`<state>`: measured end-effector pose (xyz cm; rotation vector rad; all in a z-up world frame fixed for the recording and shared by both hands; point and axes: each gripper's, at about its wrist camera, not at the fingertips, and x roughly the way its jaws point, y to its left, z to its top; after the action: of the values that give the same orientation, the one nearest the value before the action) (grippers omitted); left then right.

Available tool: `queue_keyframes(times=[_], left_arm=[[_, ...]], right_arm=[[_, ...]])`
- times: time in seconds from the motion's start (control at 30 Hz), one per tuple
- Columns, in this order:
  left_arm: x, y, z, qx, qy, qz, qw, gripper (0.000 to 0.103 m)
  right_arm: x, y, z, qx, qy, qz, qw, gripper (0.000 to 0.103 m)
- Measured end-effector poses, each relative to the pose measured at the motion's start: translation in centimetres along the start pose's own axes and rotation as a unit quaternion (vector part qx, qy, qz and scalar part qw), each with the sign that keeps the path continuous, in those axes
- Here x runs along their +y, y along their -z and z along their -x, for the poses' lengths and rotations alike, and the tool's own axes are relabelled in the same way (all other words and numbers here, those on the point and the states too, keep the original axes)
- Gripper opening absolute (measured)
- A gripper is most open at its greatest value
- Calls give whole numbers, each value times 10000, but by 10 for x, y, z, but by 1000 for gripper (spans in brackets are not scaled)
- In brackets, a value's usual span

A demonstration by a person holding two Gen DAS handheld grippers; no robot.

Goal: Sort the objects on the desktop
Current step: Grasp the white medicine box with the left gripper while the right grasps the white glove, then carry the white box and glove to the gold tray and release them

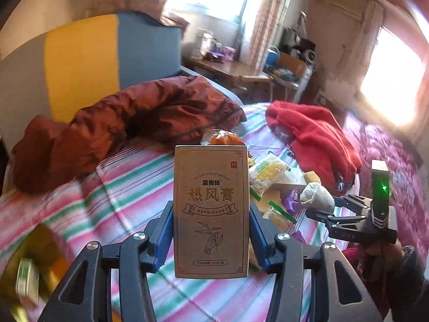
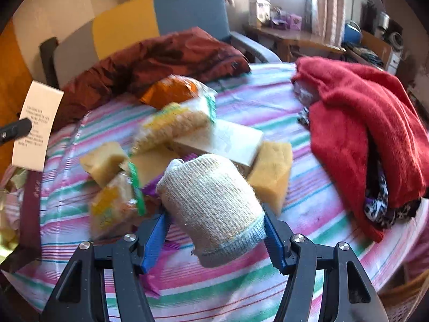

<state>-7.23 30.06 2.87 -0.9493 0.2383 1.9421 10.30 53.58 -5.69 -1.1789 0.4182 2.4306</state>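
Both grippers loaded, above the striped bedsheet point(image 2: 268, 99).
Blurred snack packets point(image 2: 171, 126) and sponges point(image 2: 270, 169) partly hide a white box; I can't read it. My left gripper point(image 1: 211, 237) clamps an upright brown carton point(image 1: 211, 212); my right gripper point(image 2: 214, 237) pinches a rolled knit sock point(image 2: 211, 204).

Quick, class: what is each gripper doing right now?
Left gripper: closed on the box.
Right gripper: closed on the knit roll.
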Motion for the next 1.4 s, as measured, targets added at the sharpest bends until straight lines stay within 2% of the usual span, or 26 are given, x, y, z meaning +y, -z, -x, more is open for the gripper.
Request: queue_keyframes(times=[0.17, 0.3, 0.4, 0.63, 0.9, 1.07, 1.13, 1.17, 1.23, 1.3, 1.4], left_arm=[[21, 34, 44, -149, -295, 532, 9980, 52], [48, 65, 83, -318, -529, 1064, 9924, 52], [72, 91, 116, -448, -865, 1445, 9847, 52], [106, 137, 164, -611, -1489, 1950, 9675, 52], [128, 193, 187, -486, -1892, 2460, 9494, 52], [142, 223, 197, -354, -2146, 2842, 9338, 52], [146, 230, 198, -290, -2379, 2926, 9257, 57], [148, 233, 199, -301, -2442, 2977, 9224, 62], [152, 239, 197, -218, -2492, 3118, 9166, 64], [152, 242, 197, -194, -2638, 3117, 9126, 65], [148, 243, 199, -211, -2719, 3026, 9133, 65]], right_arm=[[13, -2, 7, -228, -383, 199, 9988, 65], [28, 0, 14, -274, -714, 329, 9965, 65], [45, 4, 19, -247, -936, 437, 9943, 65], [103, 9, 36, -234, -1528, 824, 9845, 65], [202, 17, 49, -130, -2395, 1439, 9601, 65], [264, 26, 42, 79, -2856, 1705, 9430, 65], [285, 29, 37, 174, -2986, 1750, 9380, 66], [297, 31, 34, 228, -3051, 1731, 9362, 66], [318, 34, 29, 374, -3262, 1770, 9278, 69], [338, 40, 24, 541, -3507, 1743, 9185, 75], [358, 49, 20, 736, -3705, 1769, 9088, 76]])
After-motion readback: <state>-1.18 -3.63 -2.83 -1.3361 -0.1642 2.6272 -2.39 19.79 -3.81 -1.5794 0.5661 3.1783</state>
